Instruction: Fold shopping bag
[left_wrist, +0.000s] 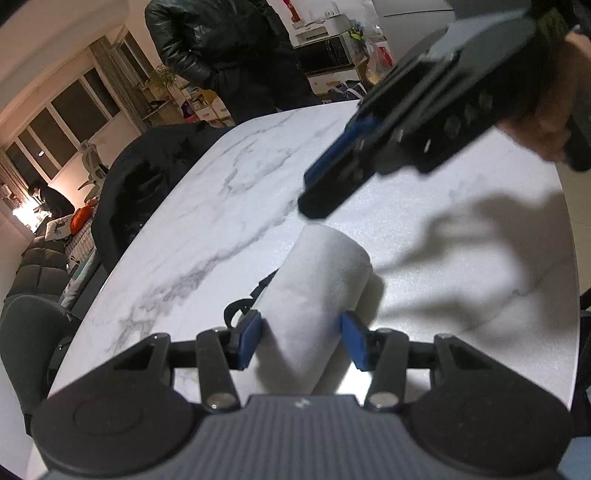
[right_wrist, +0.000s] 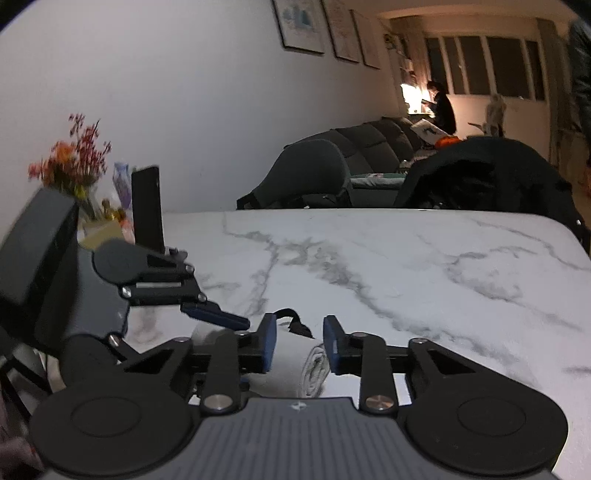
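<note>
Shopping bag (left_wrist: 317, 291) lies rolled into a compact bundle on the table (left_wrist: 221, 206); folding looks finished. My left gripper (left_wrist: 303, 341) straddles it, jaws apart; right gripper (right_wrist: 298, 345) spread above, empty.

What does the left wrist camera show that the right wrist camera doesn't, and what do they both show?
Only the left wrist view shows a person in a black jacket and a microwave behind the table. Only the right wrist view shows flowers, framed pictures and the rolled end of the bag. Both show the rolled white bag on the marble table, its black strap, the open left gripper and the right gripper.
</note>
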